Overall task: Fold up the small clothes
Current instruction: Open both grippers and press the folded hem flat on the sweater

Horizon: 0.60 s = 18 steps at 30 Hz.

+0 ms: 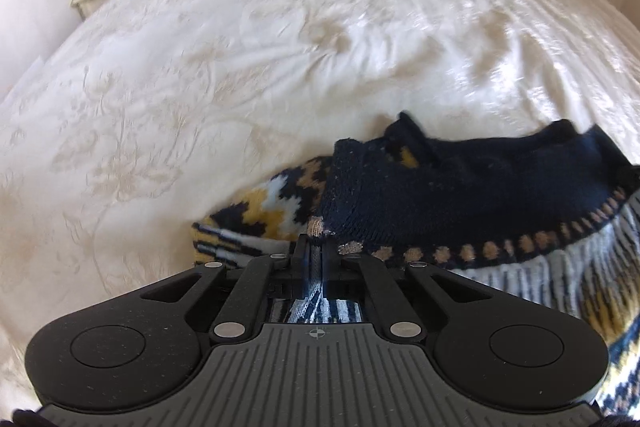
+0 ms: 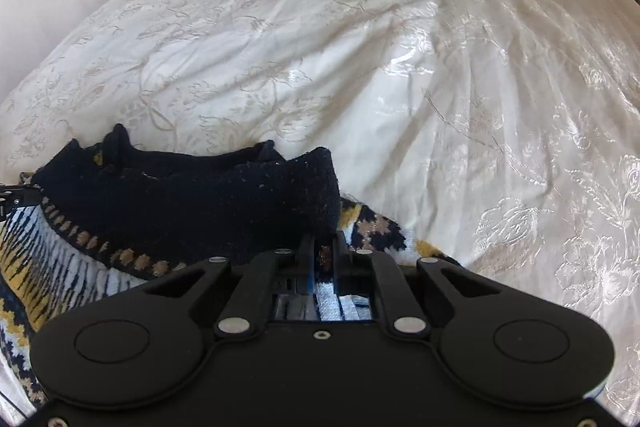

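While both tongs pinch knit fabric between their jaws, the left gripper point(image 1: 316, 247) and right gripper point(image 2: 323, 247) each hold an edge of the sweater point(image 1: 460, 195), which hangs bunched between them above the bedspread point(image 1: 240, 67).

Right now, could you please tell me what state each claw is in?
Left claw: closed, pinching the edge of the knitted sweater.
Right claw: closed, pinching the sweater's opposite edge.
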Each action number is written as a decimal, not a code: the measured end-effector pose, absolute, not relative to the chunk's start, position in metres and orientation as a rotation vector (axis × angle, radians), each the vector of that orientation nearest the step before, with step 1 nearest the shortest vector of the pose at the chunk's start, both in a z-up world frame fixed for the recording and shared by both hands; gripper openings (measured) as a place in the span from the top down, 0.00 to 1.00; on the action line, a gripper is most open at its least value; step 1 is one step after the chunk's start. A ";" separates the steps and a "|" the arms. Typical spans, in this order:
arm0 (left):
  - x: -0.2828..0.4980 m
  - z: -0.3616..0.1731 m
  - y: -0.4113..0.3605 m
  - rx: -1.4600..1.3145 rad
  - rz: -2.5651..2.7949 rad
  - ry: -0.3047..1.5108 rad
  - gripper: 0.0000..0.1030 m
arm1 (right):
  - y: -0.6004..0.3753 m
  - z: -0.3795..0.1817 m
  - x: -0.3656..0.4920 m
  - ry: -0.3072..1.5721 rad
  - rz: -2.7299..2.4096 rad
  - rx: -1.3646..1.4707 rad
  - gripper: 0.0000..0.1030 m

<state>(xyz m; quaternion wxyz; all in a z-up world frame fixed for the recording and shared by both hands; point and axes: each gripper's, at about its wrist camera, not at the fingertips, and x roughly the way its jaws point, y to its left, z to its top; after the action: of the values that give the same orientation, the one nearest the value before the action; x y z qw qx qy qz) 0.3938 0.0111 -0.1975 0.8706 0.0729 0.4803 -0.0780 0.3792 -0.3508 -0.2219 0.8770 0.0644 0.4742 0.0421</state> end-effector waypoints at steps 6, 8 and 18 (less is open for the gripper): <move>0.390 -0.212 0.008 0.198 -0.140 1.004 0.90 | -0.351 -0.245 0.389 1.052 0.057 0.145 0.84; 0.391 -0.209 0.013 0.175 -0.151 1.014 0.83 | -0.357 -0.244 0.388 1.052 0.054 0.187 0.78; 0.348 -0.173 0.045 0.031 -0.128 1.031 0.41 | -0.386 -0.214 0.325 0.941 0.100 0.346 0.11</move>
<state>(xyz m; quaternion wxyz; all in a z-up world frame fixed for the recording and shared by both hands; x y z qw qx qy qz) 0.3476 0.0452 -0.1727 0.8679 0.0146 0.4926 -0.0613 0.3248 -0.3864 -0.2137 0.8758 0.1656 0.4509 0.0481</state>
